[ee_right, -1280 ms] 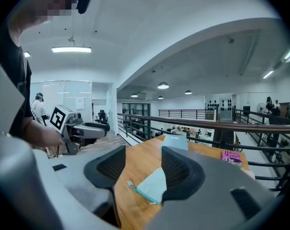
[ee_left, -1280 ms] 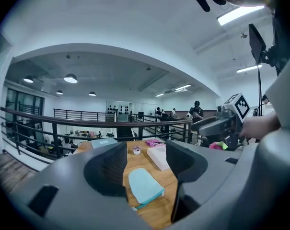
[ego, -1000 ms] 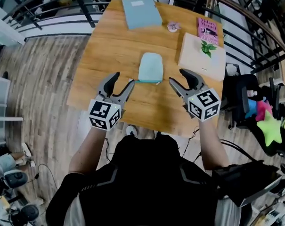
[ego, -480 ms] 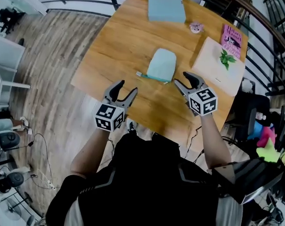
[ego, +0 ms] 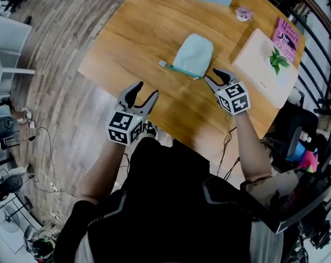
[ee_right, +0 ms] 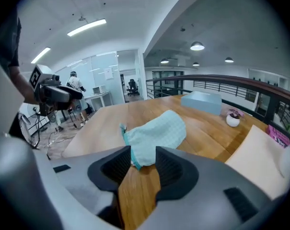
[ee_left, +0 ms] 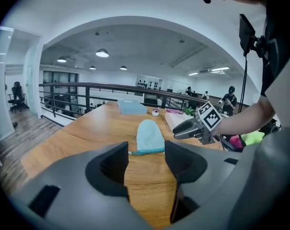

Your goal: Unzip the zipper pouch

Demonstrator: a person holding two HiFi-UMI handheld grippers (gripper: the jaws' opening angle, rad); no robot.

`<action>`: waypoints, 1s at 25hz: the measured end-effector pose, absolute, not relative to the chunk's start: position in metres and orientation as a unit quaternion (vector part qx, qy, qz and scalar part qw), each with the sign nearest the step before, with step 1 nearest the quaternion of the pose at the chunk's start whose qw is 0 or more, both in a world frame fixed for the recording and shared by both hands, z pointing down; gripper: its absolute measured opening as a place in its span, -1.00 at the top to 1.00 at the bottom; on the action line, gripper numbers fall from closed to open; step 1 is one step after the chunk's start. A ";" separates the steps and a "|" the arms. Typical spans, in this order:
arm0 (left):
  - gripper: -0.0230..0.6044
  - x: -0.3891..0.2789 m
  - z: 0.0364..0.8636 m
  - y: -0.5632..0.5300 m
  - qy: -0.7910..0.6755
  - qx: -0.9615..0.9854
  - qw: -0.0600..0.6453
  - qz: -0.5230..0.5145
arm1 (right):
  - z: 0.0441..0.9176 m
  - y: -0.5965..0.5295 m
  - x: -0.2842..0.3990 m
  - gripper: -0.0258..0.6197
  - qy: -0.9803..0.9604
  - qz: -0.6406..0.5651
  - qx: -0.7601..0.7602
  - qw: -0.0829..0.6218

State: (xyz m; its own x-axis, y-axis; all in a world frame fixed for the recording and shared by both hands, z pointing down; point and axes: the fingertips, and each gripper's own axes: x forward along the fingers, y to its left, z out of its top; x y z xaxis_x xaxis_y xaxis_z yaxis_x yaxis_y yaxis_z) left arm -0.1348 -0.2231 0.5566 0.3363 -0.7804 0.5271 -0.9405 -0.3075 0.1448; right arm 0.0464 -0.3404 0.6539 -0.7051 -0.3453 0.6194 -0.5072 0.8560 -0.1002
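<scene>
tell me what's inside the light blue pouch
Its inside is covered: the pouch lies flat on the table, teal zipper edge seemingly shut, so only outer fabric shows.

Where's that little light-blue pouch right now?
In the head view the pouch lies flat on the wooden table, left of the white box and just ahead of the right gripper, whose jaws, not yet on it, have just been closing.

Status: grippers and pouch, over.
Left hand-held gripper open, empty. Right hand-held gripper jaws just been closing, zipper pouch just ahead, ungripped. Pouch flat on table. Nothing blocking.
</scene>
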 end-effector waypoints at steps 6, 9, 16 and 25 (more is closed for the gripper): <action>0.13 -0.140 0.577 -0.215 -0.560 0.772 0.234 0.189 | 0.700 -0.333 0.024 0.45 -0.916 0.079 0.163 0.358; 0.13 -0.141 0.582 -0.210 -0.563 0.767 0.239 0.194 | 0.710 -0.331 0.022 0.49 -0.916 0.061 0.143 0.369; 0.13 -0.145 0.585 -0.203 -0.564 0.763 0.247 0.199 | 0.720 -0.325 0.021 0.61 -0.907 0.042 0.114 0.403; 0.14 -0.142 0.571 -0.204 -0.551 0.777 0.236 0.193 | 0.704 -0.322 0.016 0.73 -0.914 0.069 0.119 0.382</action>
State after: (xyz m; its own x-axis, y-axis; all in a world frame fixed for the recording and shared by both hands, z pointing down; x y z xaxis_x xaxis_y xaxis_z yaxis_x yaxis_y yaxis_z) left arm -0.1423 -0.2044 0.5714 0.3176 -0.7650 0.5603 -0.9474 -0.2804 0.1541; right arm 0.0160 -0.3221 0.7045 -0.6795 -0.1653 0.7148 -0.2710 0.9619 -0.0352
